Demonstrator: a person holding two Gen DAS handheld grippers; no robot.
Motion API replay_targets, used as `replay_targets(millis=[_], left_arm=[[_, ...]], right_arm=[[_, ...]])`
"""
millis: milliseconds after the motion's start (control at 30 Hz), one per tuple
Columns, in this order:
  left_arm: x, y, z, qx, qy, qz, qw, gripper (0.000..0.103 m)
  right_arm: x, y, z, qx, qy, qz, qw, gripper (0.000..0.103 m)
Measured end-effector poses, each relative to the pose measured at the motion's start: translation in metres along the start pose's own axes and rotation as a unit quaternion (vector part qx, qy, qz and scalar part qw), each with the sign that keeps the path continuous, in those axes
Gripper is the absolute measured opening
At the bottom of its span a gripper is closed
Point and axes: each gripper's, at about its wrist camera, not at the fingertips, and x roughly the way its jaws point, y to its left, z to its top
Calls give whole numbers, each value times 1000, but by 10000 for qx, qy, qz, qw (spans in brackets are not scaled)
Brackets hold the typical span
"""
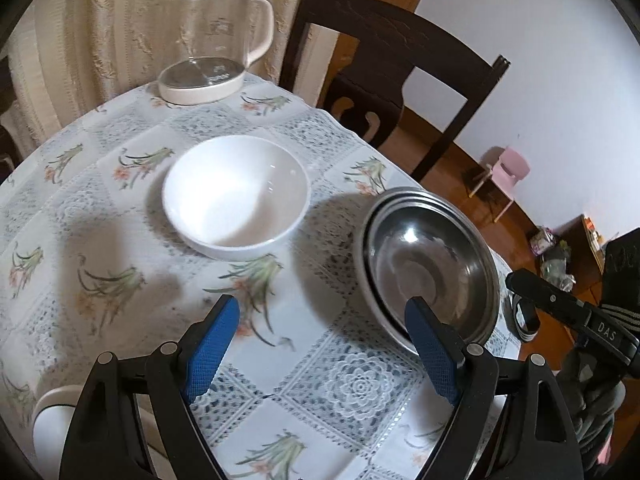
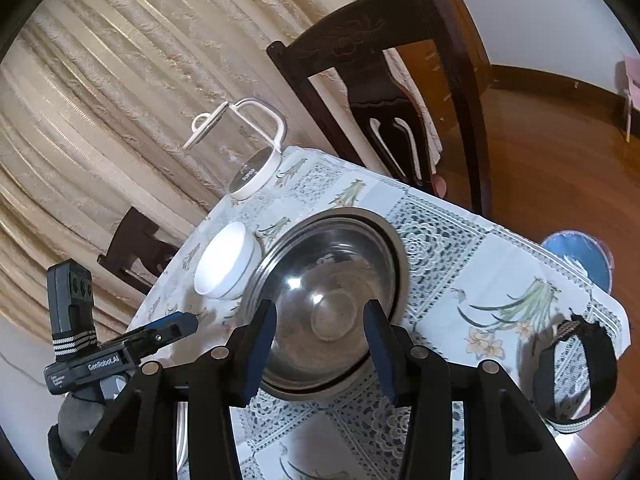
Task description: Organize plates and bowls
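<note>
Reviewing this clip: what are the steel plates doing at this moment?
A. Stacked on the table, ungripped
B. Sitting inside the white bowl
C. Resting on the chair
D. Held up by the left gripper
A: the steel plates lie nested on the tablecloth beside the white bowl, both grippers open.

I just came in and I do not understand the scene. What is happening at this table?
A person holds a gripper in each hand over a table with a floral cloth. Both grippers are open and hold nothing. The left gripper hovers between a white bowl and a stack of steel plates. The right gripper hangs above the near rim of the steel plates. The bowl stands beside the stack. A glass kettle stands at the far edge.
</note>
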Motion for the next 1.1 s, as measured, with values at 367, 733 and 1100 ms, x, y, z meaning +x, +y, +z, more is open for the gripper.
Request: replay_targets(millis=[367, 733, 1100], left_arm=[[-5, 25, 5, -236, -86, 90, 9996, 85], [-6, 64, 20, -815, -167, 82, 9965, 85], [8, 91, 34, -1133, -160, 200, 9932, 86]], right_arm=[[9, 27, 5, -217, 34, 134, 9997, 52], [43, 70, 17, -679, 215, 308, 9970, 55], [80, 96, 24, -810, 516, 423, 9945, 55]])
